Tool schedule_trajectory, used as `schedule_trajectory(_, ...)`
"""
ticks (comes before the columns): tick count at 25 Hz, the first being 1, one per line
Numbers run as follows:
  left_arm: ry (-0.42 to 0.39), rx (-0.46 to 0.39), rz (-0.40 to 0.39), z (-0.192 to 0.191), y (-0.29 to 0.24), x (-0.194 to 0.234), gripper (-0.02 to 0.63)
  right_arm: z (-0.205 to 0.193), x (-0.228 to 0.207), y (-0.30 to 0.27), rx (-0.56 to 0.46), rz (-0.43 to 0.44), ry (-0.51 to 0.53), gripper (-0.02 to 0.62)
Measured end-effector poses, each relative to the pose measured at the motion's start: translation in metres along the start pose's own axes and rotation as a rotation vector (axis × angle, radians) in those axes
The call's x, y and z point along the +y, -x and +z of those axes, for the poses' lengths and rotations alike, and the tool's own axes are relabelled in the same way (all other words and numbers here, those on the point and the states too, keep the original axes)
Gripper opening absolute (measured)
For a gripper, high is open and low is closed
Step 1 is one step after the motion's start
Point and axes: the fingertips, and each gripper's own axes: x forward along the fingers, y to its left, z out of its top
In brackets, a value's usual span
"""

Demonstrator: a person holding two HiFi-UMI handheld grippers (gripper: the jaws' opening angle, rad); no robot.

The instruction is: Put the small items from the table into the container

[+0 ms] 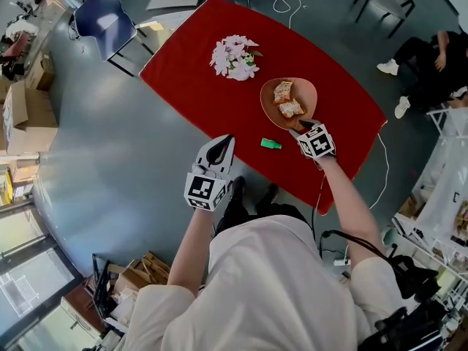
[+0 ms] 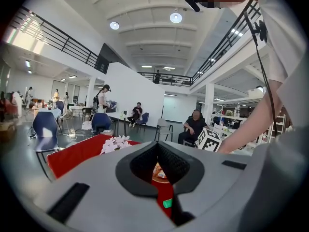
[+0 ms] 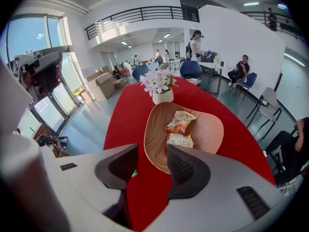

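Note:
A small green item (image 1: 270, 143) lies on the red table (image 1: 197, 64), just short of the wooden bowl (image 1: 269, 102). Two snack packets (image 1: 282, 91) (image 1: 290, 109) lie in the bowl. My right gripper (image 1: 303, 125) hovers at the bowl's near rim, open, with nothing between its jaws. In the right gripper view (image 3: 152, 151) the bowl (image 3: 154, 144) and packets (image 3: 181, 122) sit right ahead, with the green item (image 3: 134, 173) low between the jaws. My left gripper (image 1: 229, 137) hangs at the table's near edge, left of the green item, tips together. Past the left gripper's tips (image 2: 157, 146) the green item (image 2: 167, 203) shows.
A white vase of flowers (image 1: 234, 57) stands beyond the bowl on the table. A blue chair (image 1: 106, 20) stands off the far left corner. A white cable (image 1: 380, 174) runs on the floor to the right. A seated person (image 1: 424, 57) is at the far right.

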Motion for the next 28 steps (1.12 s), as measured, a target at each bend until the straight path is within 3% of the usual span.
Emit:
schedule_trajectory(11,0.045,0.053,0.039,-0.035,0.013,0.023,0.006,-0.026,0.074,-0.051,0.085,0.23,0.076,0.181)
schedule_trajectory(18,0.074,0.082,0.07,-0.057,0.029,0.036,0.006,-0.044,0.095,-0.083,0.146,0.264,0.089,0.181)
schedule_trajectory(24,0.098,0.114,0.097,-0.079,0.046,0.043,0.006,-0.062,0.096,-0.11,0.206,0.204,0.204,0.181)
schedule_trajectory(28,0.119,0.131,0.118,-0.093,0.057,0.048,0.006,-0.074,0.097,-0.124,0.243,0.201,0.21,0.181)
